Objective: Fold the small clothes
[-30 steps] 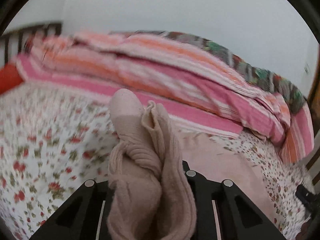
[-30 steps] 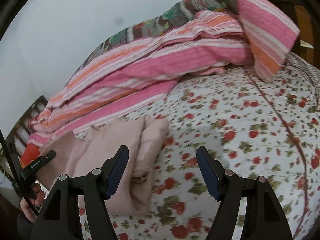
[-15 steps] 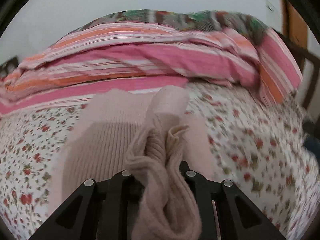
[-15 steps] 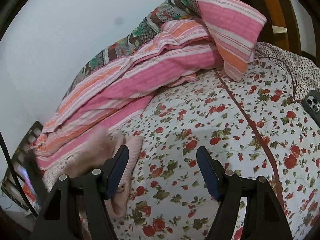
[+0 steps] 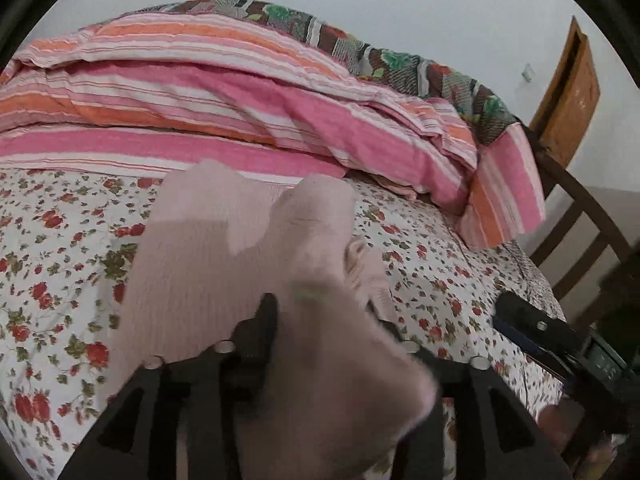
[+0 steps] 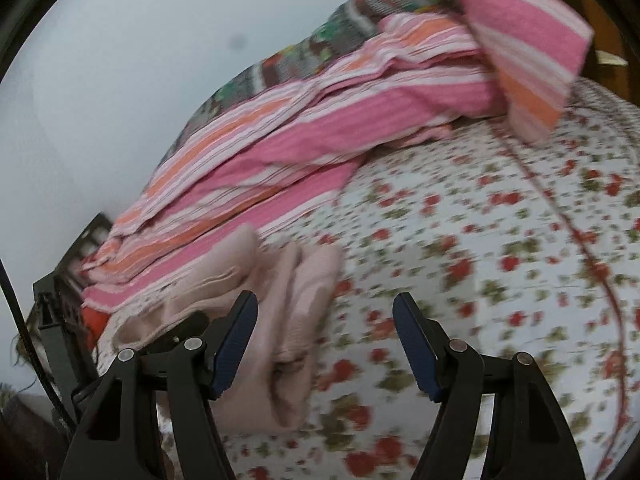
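A pale pink knitted garment (image 5: 224,264) lies on the floral bedsheet (image 5: 56,248), with one bunched part draped over my left gripper (image 5: 324,320). The left jaws stand a little apart with the knit between them, so their grip is unclear. In the right wrist view the same garment (image 6: 296,304) lies folded at lower left, just beyond the left finger. My right gripper (image 6: 325,344) is open and empty above the sheet, with the garment partly between and left of its fingers.
A pink and orange striped blanket (image 5: 224,92) is heaped along the far side of the bed against the wall. A wooden bed frame (image 5: 576,216) stands at the right. The other gripper (image 5: 536,332) shows at the right edge.
The left gripper's jaws have spread apart around the bunched knit and the garment has settled lower on the sheet. The right gripper has swung back toward the garment, its view blurred.
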A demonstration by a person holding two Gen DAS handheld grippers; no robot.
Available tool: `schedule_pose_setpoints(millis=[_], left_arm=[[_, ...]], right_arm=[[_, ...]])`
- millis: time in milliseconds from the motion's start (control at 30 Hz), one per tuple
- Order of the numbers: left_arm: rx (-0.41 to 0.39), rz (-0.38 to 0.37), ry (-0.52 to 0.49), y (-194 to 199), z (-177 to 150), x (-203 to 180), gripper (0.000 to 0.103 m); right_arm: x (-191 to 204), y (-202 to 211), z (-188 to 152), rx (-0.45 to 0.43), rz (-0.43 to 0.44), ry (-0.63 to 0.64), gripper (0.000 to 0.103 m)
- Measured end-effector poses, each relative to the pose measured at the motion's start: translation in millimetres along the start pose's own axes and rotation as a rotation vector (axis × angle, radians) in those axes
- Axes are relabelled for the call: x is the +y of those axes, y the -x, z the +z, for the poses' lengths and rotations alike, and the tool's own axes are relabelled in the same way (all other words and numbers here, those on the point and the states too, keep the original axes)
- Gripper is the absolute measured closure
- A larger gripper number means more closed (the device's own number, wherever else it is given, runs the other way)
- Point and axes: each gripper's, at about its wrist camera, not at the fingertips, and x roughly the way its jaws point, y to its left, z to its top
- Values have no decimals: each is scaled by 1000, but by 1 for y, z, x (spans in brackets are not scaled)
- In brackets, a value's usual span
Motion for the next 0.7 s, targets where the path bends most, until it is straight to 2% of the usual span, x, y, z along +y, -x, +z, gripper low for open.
schedule_pose_setpoints(millis=[133,267,500,600,700], left_arm=[[-23,-2,24,6,-6,17,55],[-14,-64,12,7,-7,30,55],[-19,-187,-35,20,-16,49,55],[-18,-253,-81,29,-18,57,53],[-63,-296,-114,48,-20,68,43]], right_arm=[[14,-27,-9,73,116,-19,33],[29,-58,-17,149,215,-50,33],[45,-102,-12,217,339,-164,32],[49,-113,-6,235,353,-188,28],[55,-120,4,246,294,-156,27]])
